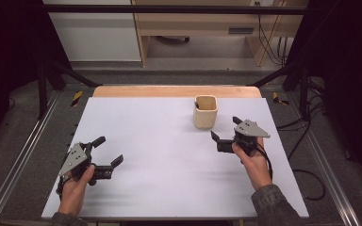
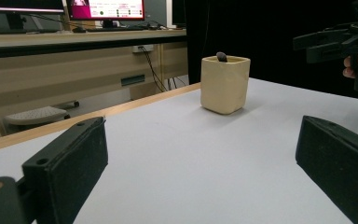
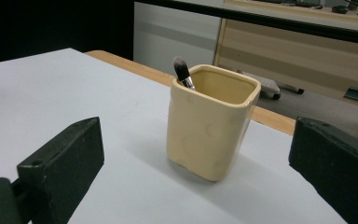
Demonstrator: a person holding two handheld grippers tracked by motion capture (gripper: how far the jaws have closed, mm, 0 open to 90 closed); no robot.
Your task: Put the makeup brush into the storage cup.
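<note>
Cup: cream square ceramic cup (image 1: pixel 205 112) upright, upper right of centre in high view, dark-tipped makeup brush (image 3: pixel 182 72) leaning inside | Your right gripper (image 1: pixel 226 129): jaws spread, empty, just beside cup | Your left gripper (image 1: pixel 107 150): lower left, spread, empty, well apart.

Brush (image 3: pixel 182 70) upright in cup (image 3: pixel 209 126), jaws wide apart

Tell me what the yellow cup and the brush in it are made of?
The cup looks like glazed ceramic: thick rim, smooth cream shine, shallow dimples. The brush has soft dark bristles, probably hair or synthetic, above a shiny, likely metal collar.
</note>
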